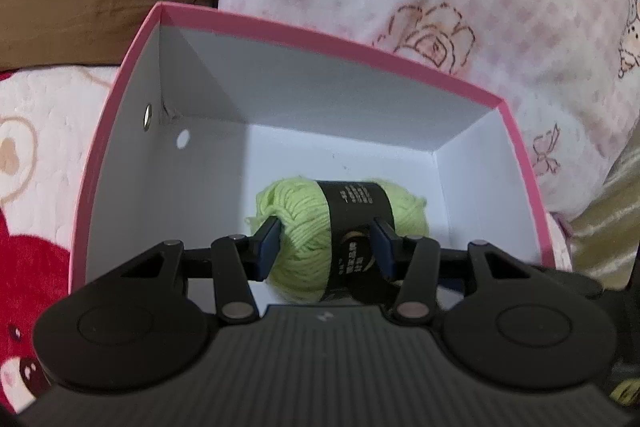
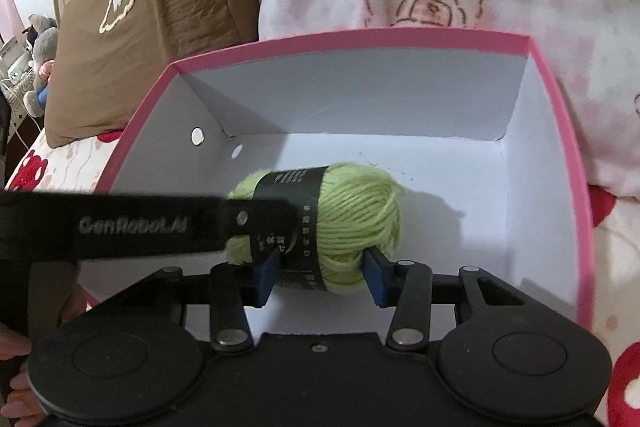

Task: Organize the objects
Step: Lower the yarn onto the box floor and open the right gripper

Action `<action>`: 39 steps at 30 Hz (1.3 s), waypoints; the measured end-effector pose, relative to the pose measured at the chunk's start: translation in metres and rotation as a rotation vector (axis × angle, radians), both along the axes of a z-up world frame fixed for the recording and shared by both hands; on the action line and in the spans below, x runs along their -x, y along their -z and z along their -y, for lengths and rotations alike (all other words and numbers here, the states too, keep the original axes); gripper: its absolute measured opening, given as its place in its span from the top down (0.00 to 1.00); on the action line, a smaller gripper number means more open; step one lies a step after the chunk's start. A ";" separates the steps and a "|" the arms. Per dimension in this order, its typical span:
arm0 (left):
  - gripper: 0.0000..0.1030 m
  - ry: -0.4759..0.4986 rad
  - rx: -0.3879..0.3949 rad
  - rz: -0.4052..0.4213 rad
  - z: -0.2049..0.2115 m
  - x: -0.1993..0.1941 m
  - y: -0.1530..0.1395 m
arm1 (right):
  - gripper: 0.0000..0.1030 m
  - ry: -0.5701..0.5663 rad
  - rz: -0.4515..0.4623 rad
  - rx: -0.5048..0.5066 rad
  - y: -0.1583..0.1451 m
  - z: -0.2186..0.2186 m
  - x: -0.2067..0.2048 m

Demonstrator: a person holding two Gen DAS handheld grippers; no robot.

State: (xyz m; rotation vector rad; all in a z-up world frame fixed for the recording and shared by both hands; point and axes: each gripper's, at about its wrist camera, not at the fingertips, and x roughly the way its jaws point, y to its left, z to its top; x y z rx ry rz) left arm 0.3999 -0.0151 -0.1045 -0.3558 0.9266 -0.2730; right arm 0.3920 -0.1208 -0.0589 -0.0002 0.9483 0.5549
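Now placing the light-green yarn skein (image 1: 320, 227) on the floor of the pink box (image 1: 320, 39) toward its near wall, both grippers (image 1: 326, 247) (image 2: 320, 279) partly closed around it; next, opening and lifting clear.

The skein of soft wool yarn (image 1: 308, 227) is pale lime green, banded by a black paper label (image 1: 354, 203) printed with small pale lettering. The open cardboard box (image 2: 560, 131) around it has pink outer walls and rim and a white inside. At upper left of the frame lies a brown fabric cushion (image 2: 160, 27) with a cream embroidered motif. The fleecy blanket (image 1: 500, 7) is white with faint pink checks and brown-outlined roses. Each black tool (image 1: 326, 247) (image 2: 320, 275) carries dark blue finger pads.
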 end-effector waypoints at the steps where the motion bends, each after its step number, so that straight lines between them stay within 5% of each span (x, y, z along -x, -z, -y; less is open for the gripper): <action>1: 0.54 0.000 -0.007 0.004 0.001 -0.003 0.000 | 0.51 0.007 0.002 -0.001 0.000 -0.001 0.000; 18: 0.43 0.000 -0.127 -0.014 0.008 0.007 -0.003 | 0.52 0.007 0.041 0.056 -0.007 -0.006 0.021; 22: 0.40 0.001 -0.084 -0.029 0.003 0.009 -0.008 | 0.51 -0.006 0.054 0.074 -0.014 -0.008 0.024; 39: 0.38 -0.006 -0.115 -0.051 -0.008 0.047 -0.052 | 0.49 -0.018 0.055 0.079 -0.046 0.007 0.045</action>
